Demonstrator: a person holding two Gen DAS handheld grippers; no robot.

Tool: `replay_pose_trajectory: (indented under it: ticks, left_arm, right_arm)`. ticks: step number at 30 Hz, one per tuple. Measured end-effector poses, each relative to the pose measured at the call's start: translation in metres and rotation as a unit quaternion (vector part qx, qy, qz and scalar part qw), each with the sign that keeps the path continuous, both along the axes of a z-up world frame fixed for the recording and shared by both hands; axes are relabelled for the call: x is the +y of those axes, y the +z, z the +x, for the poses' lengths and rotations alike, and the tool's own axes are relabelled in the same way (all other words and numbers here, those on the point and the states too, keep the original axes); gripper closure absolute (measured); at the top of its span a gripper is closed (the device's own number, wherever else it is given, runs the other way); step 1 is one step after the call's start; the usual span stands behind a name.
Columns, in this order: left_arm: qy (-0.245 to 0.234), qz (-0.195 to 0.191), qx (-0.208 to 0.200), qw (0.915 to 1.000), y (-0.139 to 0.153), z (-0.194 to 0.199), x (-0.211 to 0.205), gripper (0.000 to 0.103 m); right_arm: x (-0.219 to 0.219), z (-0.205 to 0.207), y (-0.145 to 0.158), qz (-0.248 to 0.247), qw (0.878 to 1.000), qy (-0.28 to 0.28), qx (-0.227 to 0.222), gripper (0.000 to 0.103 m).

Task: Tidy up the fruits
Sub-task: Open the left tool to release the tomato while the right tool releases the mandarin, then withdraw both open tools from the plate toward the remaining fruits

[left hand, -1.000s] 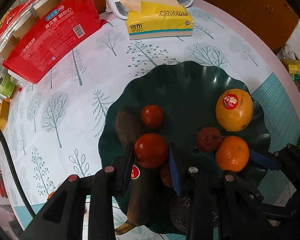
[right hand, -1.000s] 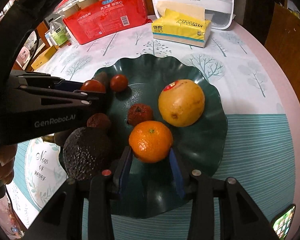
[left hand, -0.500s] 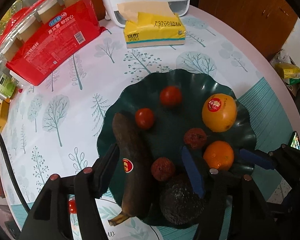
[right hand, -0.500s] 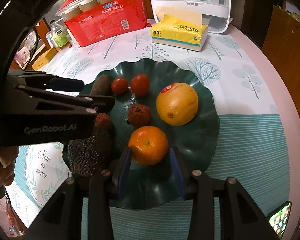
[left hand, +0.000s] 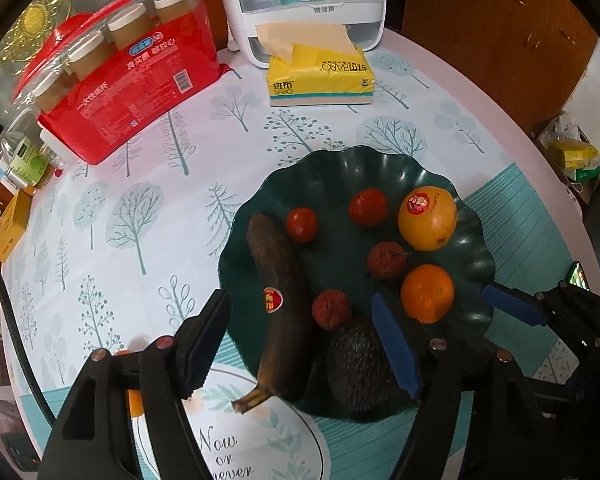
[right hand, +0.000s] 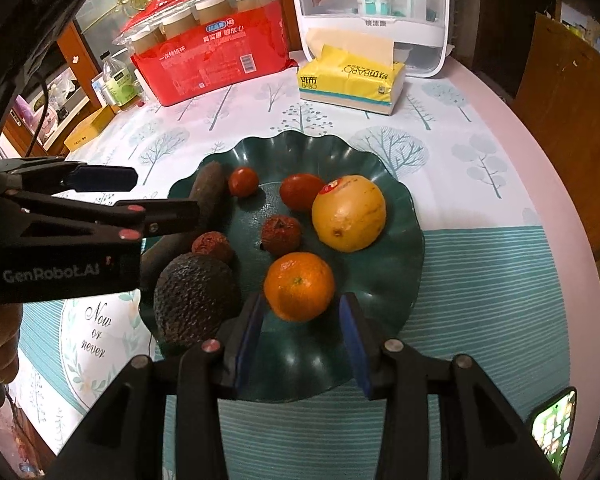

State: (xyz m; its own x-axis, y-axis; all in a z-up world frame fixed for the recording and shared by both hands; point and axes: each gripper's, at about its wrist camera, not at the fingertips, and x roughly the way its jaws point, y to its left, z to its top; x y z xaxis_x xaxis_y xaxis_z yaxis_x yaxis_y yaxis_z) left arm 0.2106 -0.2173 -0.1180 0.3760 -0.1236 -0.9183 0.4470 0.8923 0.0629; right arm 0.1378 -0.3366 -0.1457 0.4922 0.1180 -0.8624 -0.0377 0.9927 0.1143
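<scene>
A dark green scalloped plate (left hand: pixel 332 168) (right hand: pixel 396 280) holds a dark banana (left hand: pixel 278 300), an avocado (left hand: pixel 358 364) (right hand: pixel 194 292), two red tomatoes (left hand: pixel 302 224) (left hand: pixel 367 207), two dried reddish fruits (left hand: pixel 386 260) (left hand: pixel 331 309), a large yellow citrus (left hand: pixel 427 217) (right hand: pixel 349 212) and a tangerine (left hand: pixel 427 293) (right hand: pixel 299 286). My left gripper (left hand: pixel 300 344) is open and empty, raised over the banana and avocado. My right gripper (right hand: pixel 302 340) is open, its pads apart from the tangerine, just behind it.
At the back stand a red pack of paper cups (left hand: pixel 132 64), a yellow tissue pack (left hand: pixel 320 76) and a white organiser box (left hand: pixel 308 0). A phone (right hand: pixel 552 440) lies at the front right. The round table's edge (right hand: pixel 560 184) curves along the right.
My left gripper let go of the tomato, which now lies in the plate, then opened wide and drew back. My right gripper opened slightly and backed off the tangerine.
</scene>
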Motion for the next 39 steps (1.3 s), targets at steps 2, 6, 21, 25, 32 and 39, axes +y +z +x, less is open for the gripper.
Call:
replay_pose_trajectory:
  ticks: [2,6,21,25,32,39]
  left_arm:
    - [0.0,-0.001,-0.001,1.0,0.003,-0.005,0.004,0.03]
    - [0.005,-0.002,-0.003,1.0,0.008,-0.016,0.015,0.027]
    - [0.038,-0.012,-0.029,0.9988,0.046,-0.05,0.104,0.024]
    - [0.051,-0.014,-0.04,0.9978,0.058,-0.05,0.138,0.024]
    - [0.07,-0.025,-0.071,0.9947,0.081,-0.045,0.195,0.024]
    - [0.101,-0.056,-0.074,0.9905,0.084,-0.031,0.254,0.024]
  right_arm:
    - [0.001,-0.003,0.002,-0.001,1.0,-0.004,0.0,0.062]
    - [0.003,-0.01,0.006,-0.003,1.0,-0.01,-0.003,0.062]
    - [0.03,-0.039,0.031,-0.016,0.999,-0.025,-0.016,0.062]
    - [0.054,-0.043,0.038,-0.016,0.999,-0.021,-0.02,0.063]
    - [0.106,-0.039,0.053,-0.005,0.999,-0.001,-0.033,0.063]
    - [0.16,-0.021,0.061,0.017,0.999,0.024,-0.036,0.063]
